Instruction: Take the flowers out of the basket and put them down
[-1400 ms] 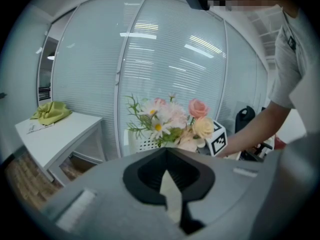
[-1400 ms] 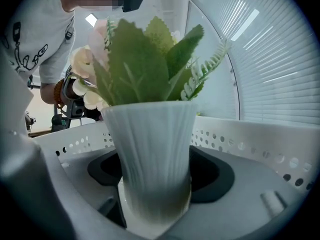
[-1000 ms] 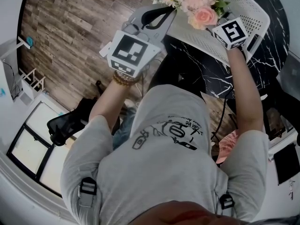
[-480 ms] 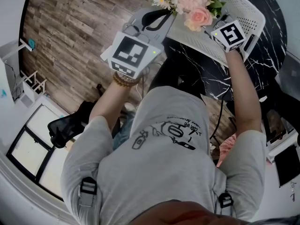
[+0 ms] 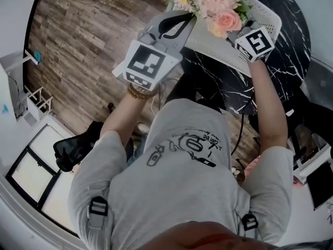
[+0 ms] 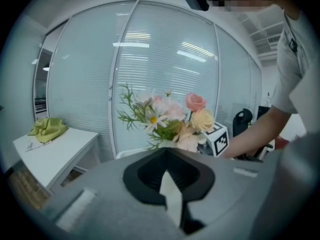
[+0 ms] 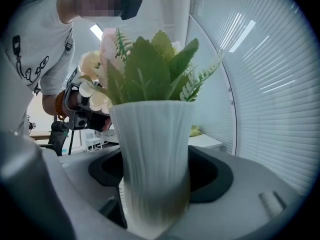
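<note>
1. While my right gripper has its jaws about half spread, they are closed on the white ribbed vase, pressing on both of its sides. In the right gripper view, green leaves rise from its mouth toward 12 o'clock.
2. My left gripper has its jaws drawn narrow onto a thin white edge. The head view puts those tips at the near rim of the basket, at about 9 o'clock from the blooms.
3. The flowers sit at 12 o'clock in the head view, above the basket, which is on the black marble table. I cannot tell whether the foot of the vase has cleared the basket.
4. Compared with a second ago, both grips look the same, with the vase between my right jaws and the white rim in my left.
5. My right gripper's marker cube now sits a little further toward 6 o'clock in the head view. The basket's right end has drawn in toward that cube, so less white wall shows beyond it.
6. The wooden floor fills the 9 to 10 o'clock side beside the table.
</note>
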Demonstrator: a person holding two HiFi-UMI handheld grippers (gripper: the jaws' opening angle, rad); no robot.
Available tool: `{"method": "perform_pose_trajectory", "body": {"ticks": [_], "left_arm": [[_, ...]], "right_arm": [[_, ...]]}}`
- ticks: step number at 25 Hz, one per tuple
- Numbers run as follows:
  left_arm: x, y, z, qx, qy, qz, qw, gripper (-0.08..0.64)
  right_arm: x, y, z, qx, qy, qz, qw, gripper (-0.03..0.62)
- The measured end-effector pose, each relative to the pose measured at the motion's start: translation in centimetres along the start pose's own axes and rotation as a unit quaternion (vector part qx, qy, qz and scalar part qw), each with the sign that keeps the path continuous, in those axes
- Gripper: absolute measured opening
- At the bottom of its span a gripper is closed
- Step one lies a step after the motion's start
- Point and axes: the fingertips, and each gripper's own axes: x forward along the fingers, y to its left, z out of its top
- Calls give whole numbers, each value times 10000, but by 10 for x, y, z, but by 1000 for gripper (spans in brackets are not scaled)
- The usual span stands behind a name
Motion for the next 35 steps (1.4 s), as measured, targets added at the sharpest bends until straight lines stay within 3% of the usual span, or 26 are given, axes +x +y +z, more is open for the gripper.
{"method": "perform_pose_trajectory", "body": {"ticks": [17, 35], "left_arm": [[-5, -48, 80, 305, -673, 147, 9972, 3], [-5, -111, 135, 509, -1112, -345, 9919, 3]], "right_arm": [[-57, 17, 96, -271, -247, 18, 9993, 364], [-124, 26, 139, -510, -197, -411, 9977, 364]]}}
